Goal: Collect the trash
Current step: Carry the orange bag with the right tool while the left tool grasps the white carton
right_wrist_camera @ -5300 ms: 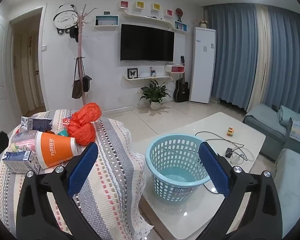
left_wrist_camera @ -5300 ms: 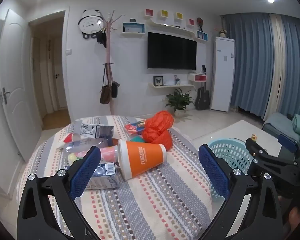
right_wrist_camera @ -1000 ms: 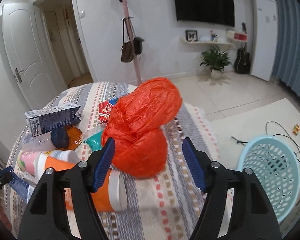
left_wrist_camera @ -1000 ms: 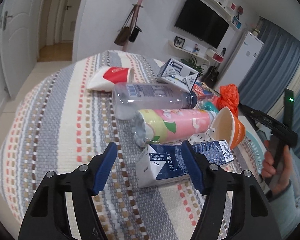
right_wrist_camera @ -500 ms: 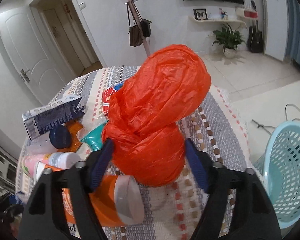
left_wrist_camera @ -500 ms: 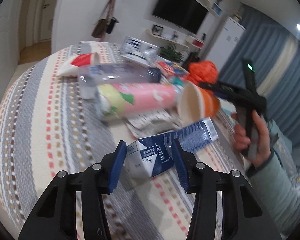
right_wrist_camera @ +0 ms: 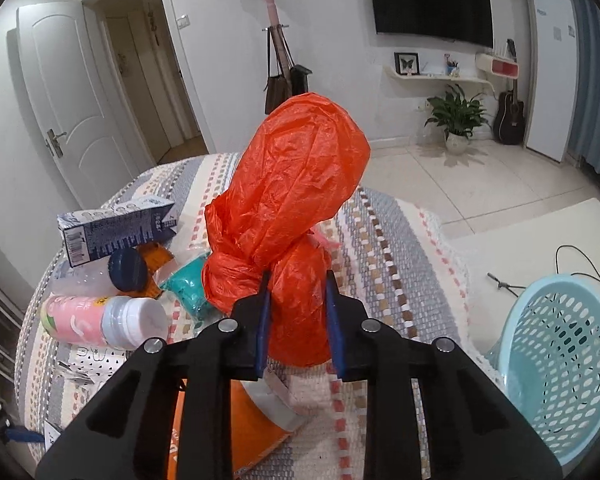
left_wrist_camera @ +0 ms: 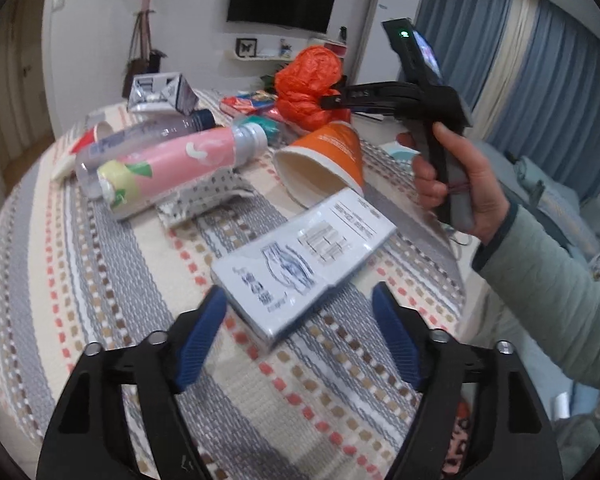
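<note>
Trash lies on a striped tablecloth (left_wrist_camera: 100,288). My left gripper (left_wrist_camera: 298,320) is open; a white carton (left_wrist_camera: 300,252) lies flat just ahead of its blue fingertips, apart from them. My right gripper (right_wrist_camera: 298,300) is shut on the lower lump of an orange plastic bag (right_wrist_camera: 296,196); it also shows in the left wrist view (left_wrist_camera: 312,80), with the right gripper (left_wrist_camera: 332,100) pinching it. An orange paper cup (left_wrist_camera: 328,164), a pink bottle (left_wrist_camera: 168,168) and a clear bottle (left_wrist_camera: 140,140) lie on their sides.
A light blue basket (right_wrist_camera: 560,368) stands on a low white table right of the cloth. A blue-and-white milk carton (right_wrist_camera: 116,232), a teal wrapper (right_wrist_camera: 188,284) and a patterned paper scrap (left_wrist_camera: 204,196) lie among the trash. The person's right hand (left_wrist_camera: 460,184) holds the right gripper over the table.
My left gripper has opened, and the carton that sat between its fingers now lies flat ahead of them. My right gripper has closed on the orange bag.
</note>
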Tool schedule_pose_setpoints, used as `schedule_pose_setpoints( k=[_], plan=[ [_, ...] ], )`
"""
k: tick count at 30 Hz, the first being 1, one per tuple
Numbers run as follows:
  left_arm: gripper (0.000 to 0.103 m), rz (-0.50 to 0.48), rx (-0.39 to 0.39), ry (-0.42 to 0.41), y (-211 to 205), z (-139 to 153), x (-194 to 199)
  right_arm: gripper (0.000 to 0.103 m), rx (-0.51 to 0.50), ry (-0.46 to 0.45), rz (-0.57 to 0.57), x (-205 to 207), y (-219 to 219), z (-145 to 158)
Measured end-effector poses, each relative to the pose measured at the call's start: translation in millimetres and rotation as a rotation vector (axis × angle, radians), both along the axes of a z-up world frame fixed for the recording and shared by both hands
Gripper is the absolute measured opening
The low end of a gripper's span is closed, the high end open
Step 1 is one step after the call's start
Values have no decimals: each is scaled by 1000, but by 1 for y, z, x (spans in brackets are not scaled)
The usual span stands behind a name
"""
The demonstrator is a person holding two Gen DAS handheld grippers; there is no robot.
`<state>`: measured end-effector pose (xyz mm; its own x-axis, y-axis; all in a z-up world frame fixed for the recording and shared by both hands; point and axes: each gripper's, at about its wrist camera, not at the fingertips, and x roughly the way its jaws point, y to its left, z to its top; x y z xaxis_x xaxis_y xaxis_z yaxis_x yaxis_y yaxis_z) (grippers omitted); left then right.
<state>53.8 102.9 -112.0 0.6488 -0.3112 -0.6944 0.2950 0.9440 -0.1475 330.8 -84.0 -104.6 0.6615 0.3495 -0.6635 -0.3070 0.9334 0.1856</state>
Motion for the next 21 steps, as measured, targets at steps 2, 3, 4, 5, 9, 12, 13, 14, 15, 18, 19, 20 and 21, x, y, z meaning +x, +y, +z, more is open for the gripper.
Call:
schedule_pose_setpoints(
  k=[2,3,4,5,9,12,13,14,15,18,19,20,21],
  plan=[
    [81,-4,24,-19,-3,-3,10,21,4,-19,-7,-3,-2,5],
    [85,-22,46,-32,-6,-3,17,21,6,-24,-10,-3,-3,6],
    [90,-41,54,-36,-10,-5,20,21,12,-29,-13,-3,-5,9],
    [90,-66,61,-32,-11,-6,26,21,16,-35,-17,-4,-6,11],
    [90,-166,87,18,-24,-18,47,21,23,-65,-21,-9,-14,19],
    [89,-219,182,28,-46,-28,53,21,17,-79,-27,-12,-17,23],
    [89,-231,204,33,-51,-29,53,21,18,-84,-29,-13,-19,24],
    [87,-243,223,36,-57,-31,54,21,20,-86,-31,-14,-20,25],
    [81,-256,240,37,-61,-32,53,21,27,-90,-33,-16,-23,27],
    [58,-265,276,73,-73,-39,60,21,39,-99,-39,-23,-30,30],
    [54,-253,268,95,-74,-42,64,21,41,-102,-40,-26,-32,32],
    [53,-232,250,103,-74,-42,67,21,43,-106,-42,-29,-35,33],
    [53,-214,236,107,-71,-40,65,21,47,-113,-43,-34,-38,35]
  ],
)
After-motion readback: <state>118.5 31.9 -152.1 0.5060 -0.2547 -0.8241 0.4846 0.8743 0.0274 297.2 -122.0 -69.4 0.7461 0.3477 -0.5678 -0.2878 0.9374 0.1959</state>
